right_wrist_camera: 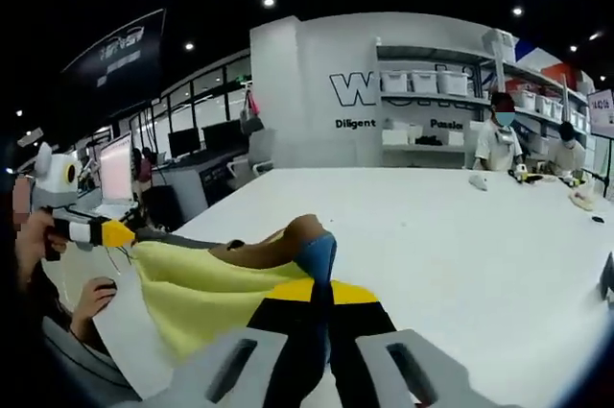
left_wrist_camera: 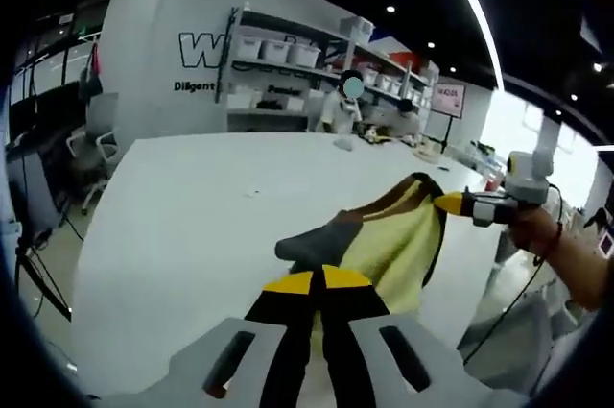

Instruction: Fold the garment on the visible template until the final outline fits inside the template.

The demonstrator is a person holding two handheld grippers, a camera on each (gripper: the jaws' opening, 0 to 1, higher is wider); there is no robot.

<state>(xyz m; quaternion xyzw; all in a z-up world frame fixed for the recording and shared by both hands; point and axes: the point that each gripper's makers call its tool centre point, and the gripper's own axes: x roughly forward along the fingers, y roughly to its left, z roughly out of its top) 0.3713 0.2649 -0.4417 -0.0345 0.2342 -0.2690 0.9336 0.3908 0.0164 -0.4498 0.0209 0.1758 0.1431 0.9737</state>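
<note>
A yellow garment with grey, brown and dark trim hangs lifted above the white table, stretched between both grippers. My left gripper is shut on its near edge at the bottom of the left gripper view. The right gripper, held by a hand, pinches the far corner. In the right gripper view my right gripper is shut on the garment by its blue and brown part. The left gripper grips the opposite corner at the left, over the table's edge.
The white table stretches wide and far. Shelves with bins and a lettered wall stand behind it, with a person at the far side. An office chair stands left of the table. Small items lie at the far edge.
</note>
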